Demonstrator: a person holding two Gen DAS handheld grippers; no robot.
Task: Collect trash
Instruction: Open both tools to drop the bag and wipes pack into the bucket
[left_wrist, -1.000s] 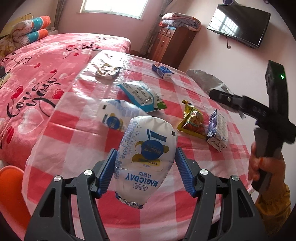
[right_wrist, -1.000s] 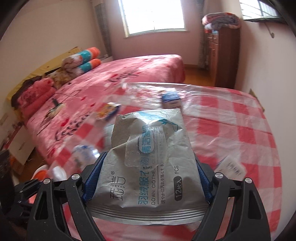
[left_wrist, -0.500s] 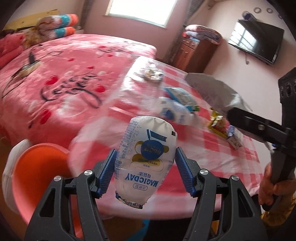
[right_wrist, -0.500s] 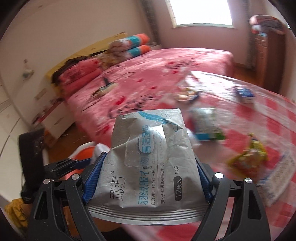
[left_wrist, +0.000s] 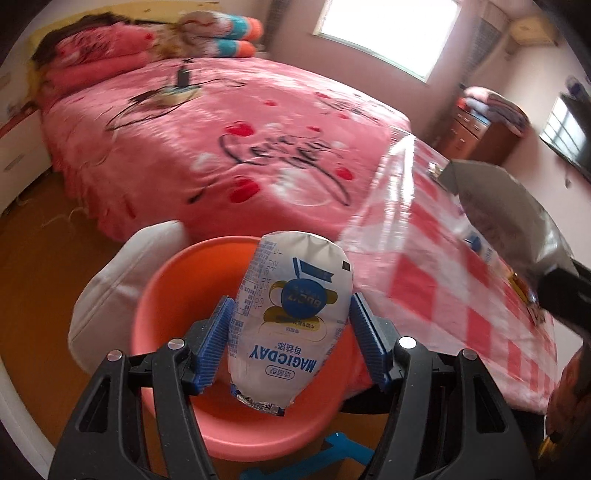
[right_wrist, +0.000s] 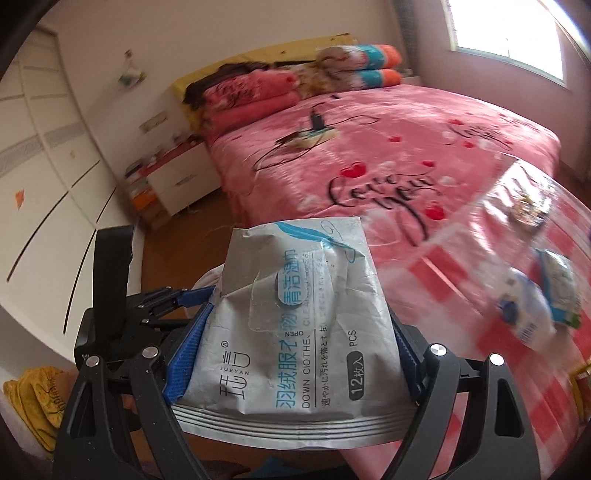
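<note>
Daylight from window (left_wrist: 384, 33) far right, blown out white in both views. Room evenly bright, shadows soft. Motion blur smears bed (left_wrist: 229, 147) and checked worktop (left_wrist: 443, 280); glare streaks its plastic cover. Held packets near lens stay sharp. Fisheye bends edges, corners black.

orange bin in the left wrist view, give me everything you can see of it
The orange bin is a round, smooth, plastic-looking tub, open-topped, standing on the wooden floor between bed and table. A white bag drapes over its far left rim. No trash shows inside. The milk pouch, clamped in the left gripper, hangs in front of it, hiding part.
</note>
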